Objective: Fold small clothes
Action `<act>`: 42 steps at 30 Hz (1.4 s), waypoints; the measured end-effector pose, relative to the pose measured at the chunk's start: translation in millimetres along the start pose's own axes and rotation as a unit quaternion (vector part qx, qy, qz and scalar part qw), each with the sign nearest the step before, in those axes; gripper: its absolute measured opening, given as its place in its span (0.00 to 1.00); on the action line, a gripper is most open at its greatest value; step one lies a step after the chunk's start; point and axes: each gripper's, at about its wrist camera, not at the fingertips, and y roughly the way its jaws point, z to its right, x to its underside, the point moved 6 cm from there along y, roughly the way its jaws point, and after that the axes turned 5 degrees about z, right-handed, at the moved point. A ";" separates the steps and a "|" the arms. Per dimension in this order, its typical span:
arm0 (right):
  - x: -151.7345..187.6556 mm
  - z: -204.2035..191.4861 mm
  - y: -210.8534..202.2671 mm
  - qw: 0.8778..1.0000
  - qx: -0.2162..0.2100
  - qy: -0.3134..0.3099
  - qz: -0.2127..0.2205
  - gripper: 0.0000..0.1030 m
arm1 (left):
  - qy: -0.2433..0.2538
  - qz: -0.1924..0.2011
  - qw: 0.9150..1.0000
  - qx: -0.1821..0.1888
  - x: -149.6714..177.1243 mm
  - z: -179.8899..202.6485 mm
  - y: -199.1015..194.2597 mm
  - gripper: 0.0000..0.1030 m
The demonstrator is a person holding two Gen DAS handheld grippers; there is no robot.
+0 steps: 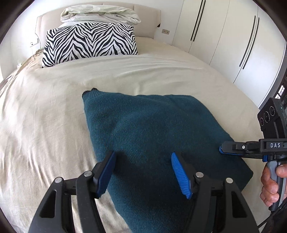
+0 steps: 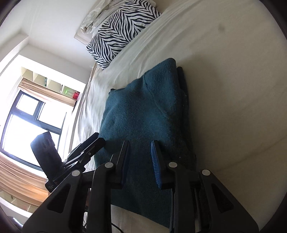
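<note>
A teal knitted sweater (image 1: 152,129) lies folded into a rough rectangle on the beige bed sheet (image 1: 44,116). My left gripper (image 1: 142,157) is open and empty, its blue pads hovering over the sweater's near edge. My right gripper (image 1: 221,149) comes in from the right at the sweater's right edge, seen side-on. In the right wrist view the sweater (image 2: 143,111) lies ahead and my right gripper (image 2: 140,148) is open over its near part, holding nothing. The left gripper (image 2: 86,145) shows at the left of that view.
A zebra-striped pillow (image 1: 89,43) leans on the headboard with a bundled pale sheet (image 1: 100,15) on top. White wardrobe doors (image 1: 224,39) stand on the right. A window (image 2: 26,125) with curtains is beside the bed.
</note>
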 end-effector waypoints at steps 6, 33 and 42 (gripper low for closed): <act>13.5 -7.1 -19.4 1.000 0.004 -0.005 0.019 0.23 | -0.019 0.010 1.000 0.008 0.9 -4.3 -13.1 0.66; -39.0 31.9 -12.7 0.999 0.047 0.020 -0.017 0.58 | -0.239 -0.052 0.962 0.118 33.7 -41.3 -7.2 0.81; -64.7 16.3 33.6 0.996 0.073 -0.005 -0.051 0.44 | -0.233 -0.083 0.961 0.121 17.4 -38.6 19.5 0.69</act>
